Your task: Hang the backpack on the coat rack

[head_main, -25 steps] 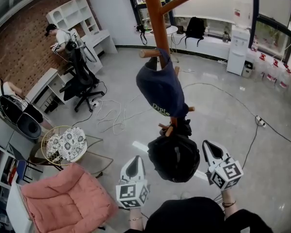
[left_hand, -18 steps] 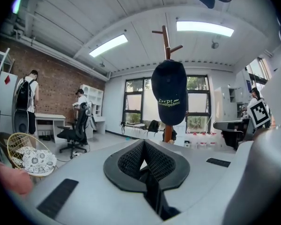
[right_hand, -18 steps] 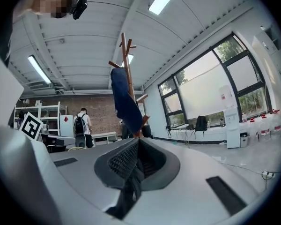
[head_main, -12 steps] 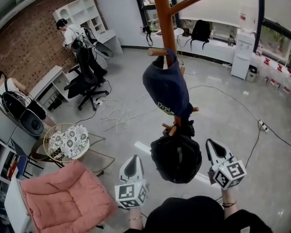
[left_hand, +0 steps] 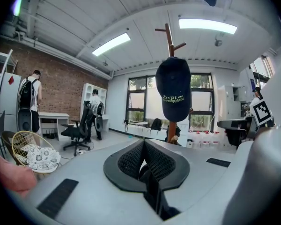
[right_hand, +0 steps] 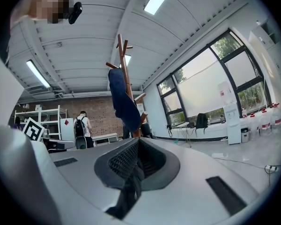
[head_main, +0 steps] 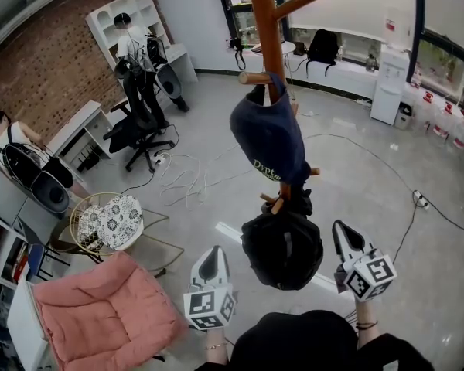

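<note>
A brown wooden coat rack stands in front of me. A navy cap hangs on an upper peg. Below it the black backpack hangs from a lower peg, with neither gripper touching it. My left gripper is just left of the backpack, shut and empty. My right gripper is just to its right, also shut and empty. In the left gripper view the shut gripper faces the cap and rack. In the right gripper view the shut gripper sees the cap on the rack.
A pink cushioned seat and a wicker chair stand at the lower left. An office chair, cables on the floor and two people at desks are further left. Another backpack and a water dispenser stand by the windows.
A person at the far shelves has walked to the right. Both grippers stay shut beside the hanging backpack, hardly moved.
</note>
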Demonstrator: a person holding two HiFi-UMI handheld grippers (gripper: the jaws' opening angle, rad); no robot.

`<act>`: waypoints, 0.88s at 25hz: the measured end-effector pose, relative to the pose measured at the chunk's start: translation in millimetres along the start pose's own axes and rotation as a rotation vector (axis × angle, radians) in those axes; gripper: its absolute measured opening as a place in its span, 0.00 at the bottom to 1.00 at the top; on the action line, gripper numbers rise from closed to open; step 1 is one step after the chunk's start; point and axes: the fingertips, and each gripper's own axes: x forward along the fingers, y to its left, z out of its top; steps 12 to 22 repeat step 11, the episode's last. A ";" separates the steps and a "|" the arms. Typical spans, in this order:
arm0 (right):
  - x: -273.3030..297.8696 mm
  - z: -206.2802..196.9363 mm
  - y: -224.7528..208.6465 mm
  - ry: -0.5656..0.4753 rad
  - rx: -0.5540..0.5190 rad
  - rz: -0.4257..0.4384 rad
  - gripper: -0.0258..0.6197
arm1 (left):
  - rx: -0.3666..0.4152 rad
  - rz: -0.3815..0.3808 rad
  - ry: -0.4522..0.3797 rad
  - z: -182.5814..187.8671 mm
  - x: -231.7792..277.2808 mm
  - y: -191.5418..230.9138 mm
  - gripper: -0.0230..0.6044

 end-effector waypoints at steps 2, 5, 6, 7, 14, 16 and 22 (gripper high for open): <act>-0.5 0.6 -0.4 -0.006 0.015 0.004 0.06 | -0.004 0.000 0.005 -0.7 0.0 0.8 0.06; -1.1 0.8 -3.3 -0.002 0.009 -0.002 0.06 | 0.000 0.005 0.016 -2.1 0.6 1.4 0.06; -1.6 0.2 -4.7 0.000 0.005 -0.005 0.06 | 0.004 0.007 0.018 -3.0 0.9 1.3 0.06; -2.2 -0.6 -6.0 0.000 0.002 -0.009 0.06 | 0.008 0.008 0.019 -3.9 1.4 1.1 0.06; -2.8 -7.0 -8.6 0.008 -0.019 -0.020 0.06 | 0.027 0.014 0.023 -8.4 2.8 2.4 0.06; -2.8 -7.0 -8.6 0.008 -0.019 -0.020 0.06 | 0.027 0.014 0.023 -8.4 2.8 2.4 0.06; -2.8 -7.0 -8.6 0.008 -0.019 -0.020 0.06 | 0.027 0.014 0.023 -8.4 2.8 2.4 0.06</act>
